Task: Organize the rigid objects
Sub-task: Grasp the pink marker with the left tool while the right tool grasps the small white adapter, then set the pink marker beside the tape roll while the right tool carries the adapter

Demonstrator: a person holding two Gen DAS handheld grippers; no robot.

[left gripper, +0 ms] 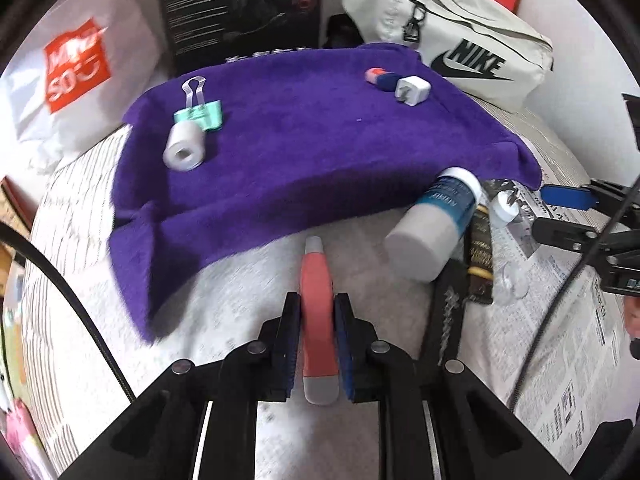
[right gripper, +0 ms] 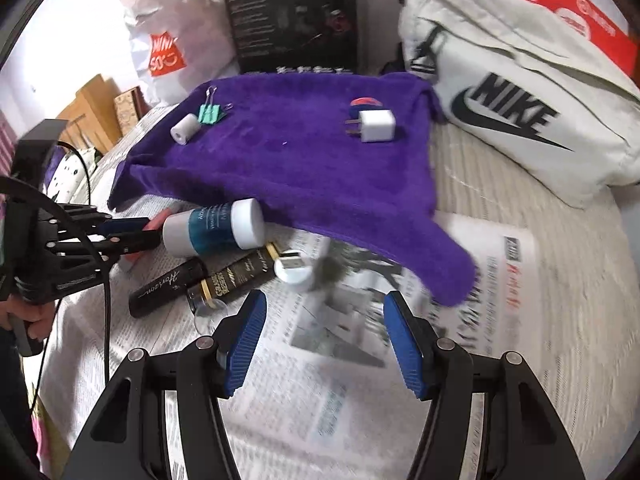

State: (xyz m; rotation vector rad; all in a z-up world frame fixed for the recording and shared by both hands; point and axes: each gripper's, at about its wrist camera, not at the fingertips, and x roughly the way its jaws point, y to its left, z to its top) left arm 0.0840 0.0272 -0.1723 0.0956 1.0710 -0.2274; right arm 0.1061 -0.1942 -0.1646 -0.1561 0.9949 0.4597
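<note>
A hand-held left gripper clamps a coral-pink tube with grey ends, its blue pads pressed against the tube's flanks, over a white textured bedspread just near of a purple towel. In the right wrist view the same gripper reaches in from the left, a person's hand on its grip, the pink tube barely showing between its fingers.

The right gripper hangs above a spread newspaper with its jaws parted and nothing between them.

On the towel, at the far left, a mint-green binder clip lies touching a small white roll of tape. At the far right a white plug adapter sits against a small pink-and-blue object that is too blurred to name.

At the towel's near edge a white bottle with a teal label lies on its side. Just near of it rest a black tube with script lettering, a dark tube with gold print and a small white round cap.

Behind the towel stand a white shopping bag with an orange logo, a black printed box and a cream Nike bag, with a red box at the far right.
</note>
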